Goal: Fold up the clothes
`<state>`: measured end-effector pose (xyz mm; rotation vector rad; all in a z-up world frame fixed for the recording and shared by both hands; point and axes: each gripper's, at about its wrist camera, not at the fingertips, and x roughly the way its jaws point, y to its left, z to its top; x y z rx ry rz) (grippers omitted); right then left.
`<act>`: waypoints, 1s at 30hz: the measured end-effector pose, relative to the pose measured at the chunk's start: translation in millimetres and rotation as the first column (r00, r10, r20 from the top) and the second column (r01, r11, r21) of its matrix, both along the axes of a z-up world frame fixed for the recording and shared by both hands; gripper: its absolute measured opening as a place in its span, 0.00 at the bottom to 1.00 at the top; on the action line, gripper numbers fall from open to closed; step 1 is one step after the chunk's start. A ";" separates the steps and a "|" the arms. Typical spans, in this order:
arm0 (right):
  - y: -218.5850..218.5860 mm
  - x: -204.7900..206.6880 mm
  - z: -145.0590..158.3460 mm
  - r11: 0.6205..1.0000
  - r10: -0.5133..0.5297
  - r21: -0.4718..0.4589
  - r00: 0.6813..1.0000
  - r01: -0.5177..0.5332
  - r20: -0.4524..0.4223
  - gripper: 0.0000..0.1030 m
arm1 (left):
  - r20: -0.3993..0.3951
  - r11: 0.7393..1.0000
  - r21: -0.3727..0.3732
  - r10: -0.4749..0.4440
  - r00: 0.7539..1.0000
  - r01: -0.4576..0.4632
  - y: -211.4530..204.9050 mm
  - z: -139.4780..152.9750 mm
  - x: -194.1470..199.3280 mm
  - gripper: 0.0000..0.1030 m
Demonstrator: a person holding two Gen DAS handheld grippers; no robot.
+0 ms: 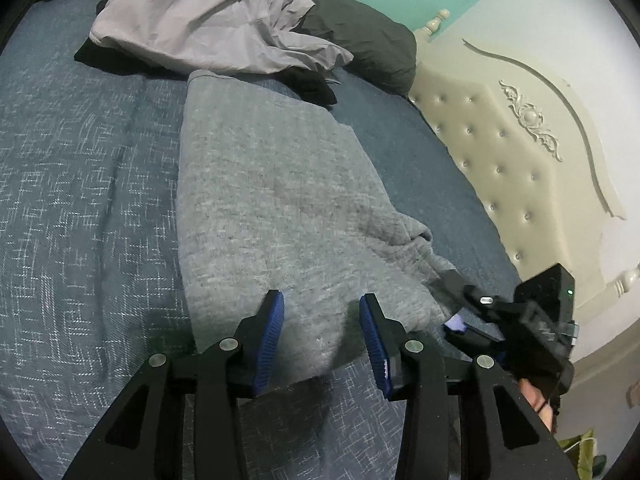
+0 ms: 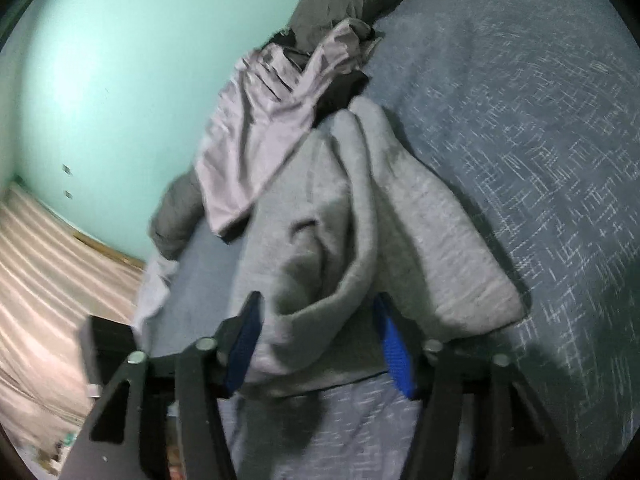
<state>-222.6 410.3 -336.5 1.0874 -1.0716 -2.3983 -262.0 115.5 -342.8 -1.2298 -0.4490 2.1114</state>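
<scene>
The grey knit garment lies lengthwise down the middle of the left wrist view, on the blue patterned bedspread. Its far end reaches the heap of other clothes in the upper part of the frame. It looks like thick, soft fleece: limp, light enough to lift by one edge, not slippery, and likely to sag and bunch where unsupported. In the right wrist view the same garment shows a raised fold running up the centre, with a rumpled near hem.

The best hold seems to be the near hem or a corner, where doubled fabric gives the pads something to bite.

The left claw stands wide, its blue pads on either side of the near hem, gripping nothing. The right claw is also spread wide, straddling the bunched hem; the cloth sits between the pads unpinched.

Beyond lie a pale lilac garment over dark clothing, and a tufted cream headboard at the right.
</scene>
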 end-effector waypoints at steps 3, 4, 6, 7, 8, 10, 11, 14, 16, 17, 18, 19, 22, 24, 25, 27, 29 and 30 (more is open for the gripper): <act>3.2 -5.8 -6.3 1.000 -0.006 0.012 1.000 0.006 0.009 0.08 | 0.004 1.000 0.000 -0.010 1.000 0.010 1.1 -1.8 2.5 0.42; 3.2 -7.1 -5.1 1.000 -0.005 0.025 1.000 0.005 0.002 0.07 | 0.001 1.000 -0.007 -0.014 1.000 0.014 2.9 -1.8 3.6 0.42; 2.2 -7.6 4.3 0.998 0.010 0.062 1.000 -0.008 -0.029 0.06 | -0.006 1.000 -0.019 -0.023 1.000 0.023 6.6 -1.7 5.7 0.42; 3.1 -6.4 11.0 0.997 0.012 0.083 0.999 -0.007 -0.052 0.05 | -0.007 0.999 -0.021 -0.023 1.000 0.023 7.7 -1.2 6.0 0.42; 7.5 -4.9 13.9 0.996 0.002 0.087 0.998 0.003 -0.062 0.05 | -0.006 1.000 -0.019 -0.024 1.000 0.024 8.9 -0.6 6.0 0.42; 16.1 -2.0 19.7 0.995 -0.017 0.093 0.997 0.025 -0.082 0.05 | -0.003 0.999 -0.005 -0.032 0.999 0.032 12.0 1.3 5.8 0.42; 20.4 -0.5 22.6 0.995 -0.027 0.096 0.995 0.035 -0.091 0.05 | -0.005 0.999 0.001 -0.043 0.999 0.043 15.4 3.6 6.6 0.42; 33.3 4.0 31.2 0.992 -0.055 0.105 0.991 0.068 -0.121 0.05 | -0.011 0.997 0.004 -0.075 0.997 0.076 27.3 10.0 9.1 0.42; 43.8 4.9 21.8 0.993 -0.077 0.081 0.993 0.084 -0.088 0.05 | -0.010 0.996 0.000 -0.093 0.996 0.093 35.9 13.1 10.3 0.42; 44.5 3.5 11.8 0.994 -0.079 0.072 0.996 0.082 -0.048 0.05 | -0.007 0.996 -0.005 -0.090 0.996 0.090 35.9 12.8 9.7 0.42; 45.2 2.0 1.9 0.995 -0.081 0.064 0.997 0.081 -0.007 0.05 | -0.004 0.996 -0.009 -0.086 0.996 0.086 35.8 12.6 9.0 0.42; 45.9 0.9 -7.8 0.995 -0.083 0.054 0.996 0.081 0.033 0.05 | -0.002 0.997 -0.014 -0.082 0.997 0.082 35.7 12.3 8.4 0.42; 48.3 4.1 -20.0 0.995 -0.095 0.035 0.992 0.092 0.084 0.05 | 0.006 0.997 -0.028 -0.071 0.997 0.071 35.4 11.6 6.4 0.42; 45.3 4.2 -15.0 0.995 -0.082 0.069 0.994 0.077 0.070 0.05 | 0.003 0.998 -0.031 -0.060 0.998 0.060 32.1 12.4 5.1 0.42; 43.6 4.0 -13.4 0.994 -0.075 0.086 0.995 0.069 0.067 0.05 | -0.003 0.998 -0.037 -0.052 0.999 0.052 29.5 13.3 4.4 0.42; 44.0 4.2 -18.5 0.995 -0.073 0.077 0.994 0.067 0.078 0.05 | -0.007 0.998 -0.045 -0.038 0.999 0.037 24.6 13.3 2.7 0.42; 46.7 4.4 -24.7 0.997 -0.072 0.042 0.994 0.069 0.087 0.05 | -0.003 0.998 -0.051 -0.026 1.000 0.026 20.1 11.6 1.0 0.42; 46.5 4.6 -23.9 0.997 -0.071 0.041 0.994 0.068 0.086 0.05 | -0.001 0.998 -0.054 -0.020 1.000 0.020 17.9 10.8 0.1 0.42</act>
